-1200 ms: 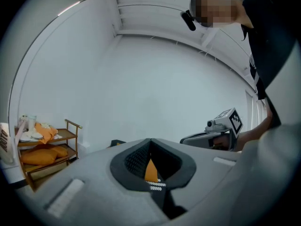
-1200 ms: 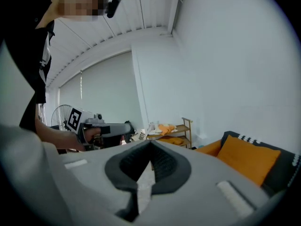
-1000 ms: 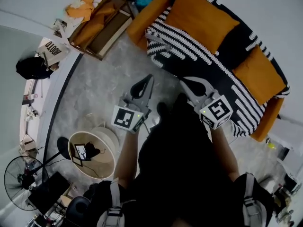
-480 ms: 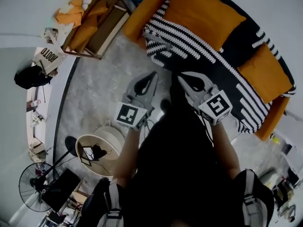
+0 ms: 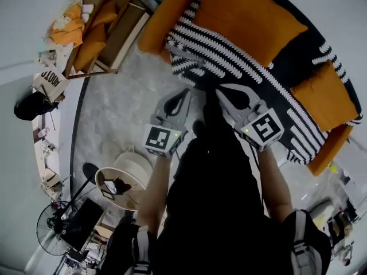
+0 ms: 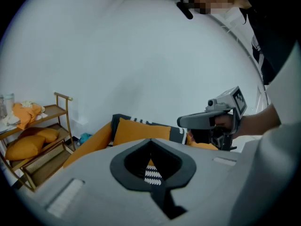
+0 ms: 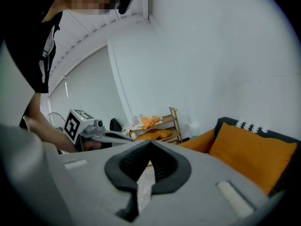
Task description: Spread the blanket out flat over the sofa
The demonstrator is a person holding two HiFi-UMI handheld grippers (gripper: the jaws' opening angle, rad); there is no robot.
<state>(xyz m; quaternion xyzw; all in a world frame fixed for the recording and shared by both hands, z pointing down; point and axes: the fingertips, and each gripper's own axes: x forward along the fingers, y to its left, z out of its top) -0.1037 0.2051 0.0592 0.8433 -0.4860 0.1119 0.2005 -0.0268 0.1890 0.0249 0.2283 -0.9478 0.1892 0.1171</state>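
An orange sofa (image 5: 163, 19) runs across the top right of the head view. A black blanket with white stripes (image 5: 241, 62) lies over its seat and back, bunched and hanging at the front edge near the left armrest. Two orange cushions (image 5: 249, 16) lean on the back. My left gripper (image 5: 186, 90) and right gripper (image 5: 219, 89) are side by side just short of the blanket's front edge, both shut and empty. The left gripper view looks past the closed jaws at a cushion (image 6: 141, 131) and a strip of blanket (image 6: 151, 173).
A wooden shelf (image 5: 106, 24) holding orange cushions and clothes stands left of the sofa. Behind me, lower left, are a round basket (image 5: 123, 182), a fan (image 5: 54, 231) and a black bag (image 5: 31, 105). The floor is grey marble (image 5: 120, 107).
Both grippers have travelled forward and a little down toward the sofa's front edge. The sofa now sits closer and larger in the head view. Both jaws stayed shut.
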